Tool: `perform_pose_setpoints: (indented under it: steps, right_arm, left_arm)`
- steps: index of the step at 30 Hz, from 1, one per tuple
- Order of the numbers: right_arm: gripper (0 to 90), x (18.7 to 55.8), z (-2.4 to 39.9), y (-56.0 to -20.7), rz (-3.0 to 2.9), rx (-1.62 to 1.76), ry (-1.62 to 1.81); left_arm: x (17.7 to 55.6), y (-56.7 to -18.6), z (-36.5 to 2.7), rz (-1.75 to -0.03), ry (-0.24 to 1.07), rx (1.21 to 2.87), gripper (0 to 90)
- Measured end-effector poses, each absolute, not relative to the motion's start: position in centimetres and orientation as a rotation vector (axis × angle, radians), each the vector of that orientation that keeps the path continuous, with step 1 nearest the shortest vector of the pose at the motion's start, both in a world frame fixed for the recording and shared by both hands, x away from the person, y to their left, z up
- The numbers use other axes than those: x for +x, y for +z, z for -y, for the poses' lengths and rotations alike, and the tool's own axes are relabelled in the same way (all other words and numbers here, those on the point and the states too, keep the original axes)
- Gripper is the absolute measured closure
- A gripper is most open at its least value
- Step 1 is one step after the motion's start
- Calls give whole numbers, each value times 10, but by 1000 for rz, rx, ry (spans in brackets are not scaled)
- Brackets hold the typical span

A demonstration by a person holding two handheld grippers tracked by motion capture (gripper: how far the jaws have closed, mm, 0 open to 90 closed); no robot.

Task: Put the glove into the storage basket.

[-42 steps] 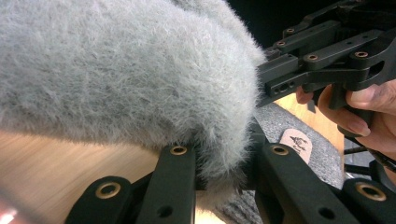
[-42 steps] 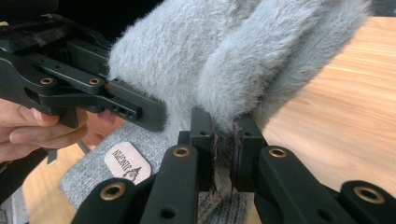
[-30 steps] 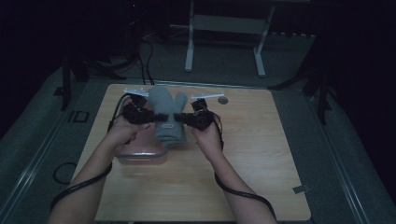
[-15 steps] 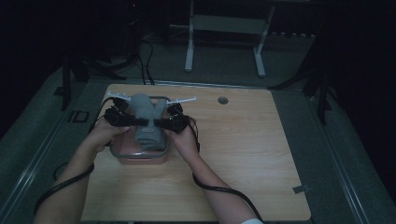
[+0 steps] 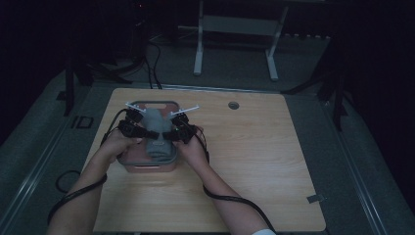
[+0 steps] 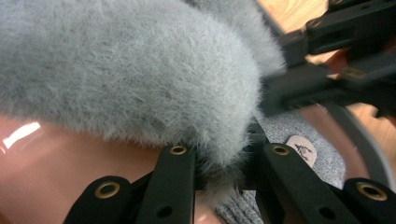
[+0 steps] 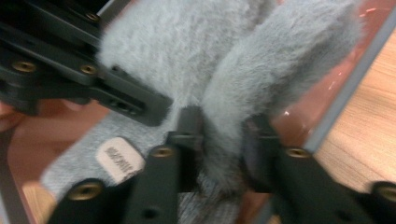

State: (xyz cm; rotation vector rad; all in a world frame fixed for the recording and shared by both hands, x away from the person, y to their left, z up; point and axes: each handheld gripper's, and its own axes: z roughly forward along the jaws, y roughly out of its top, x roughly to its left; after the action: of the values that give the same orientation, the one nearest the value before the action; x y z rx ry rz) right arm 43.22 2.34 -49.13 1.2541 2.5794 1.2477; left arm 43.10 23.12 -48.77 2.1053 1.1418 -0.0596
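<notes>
Light wooden table (image 5: 254, 161) in dark room, grey fleece (image 5: 156, 132) over pink bin (image 5: 147, 166), left gripper (image 6: 219, 161) pinching fleece, right gripper (image 7: 219, 135) jaws just easing apart, fleece between them.

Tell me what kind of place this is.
Probably a recording lab or workshop: a bare wooden table in a dark room, cables trailing over the floor, and a metal stand behind it.

Pink rectangular plastic bin (image 5: 131, 165): on light wooden table (image 5: 254, 161), near its left edge. Grey fluffy folded cloth (image 5: 157, 134): in bin. Round cable hole (image 5: 233, 105): near table's far edge, right of bin.
</notes>
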Motion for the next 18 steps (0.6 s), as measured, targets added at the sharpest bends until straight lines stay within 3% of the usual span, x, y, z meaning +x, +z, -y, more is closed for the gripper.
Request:
perform_pose_setpoints:
  steps: [4, 9, 13, 18]
  right_arm:
    - [505, 426, -21, -483, -2568, 1191, 1237]
    - [467, 416, -3, -471, -2506, 1164, 1311]
    - [448, 412, 17, -461, -2457, 1168, 1398]
    - [426, 409, 34, -453, -2438, 1143, 1412]
  left_arm:
    - [433, -488, -225, -1156, -65, 2101, 801]
    - [436, -495, -216, -1221, -105, 2149, 780]
    - [436, -498, -211, -1268, -91, 2199, 658]
    - [431, -491, -213, -1319, -19, 2199, 352]
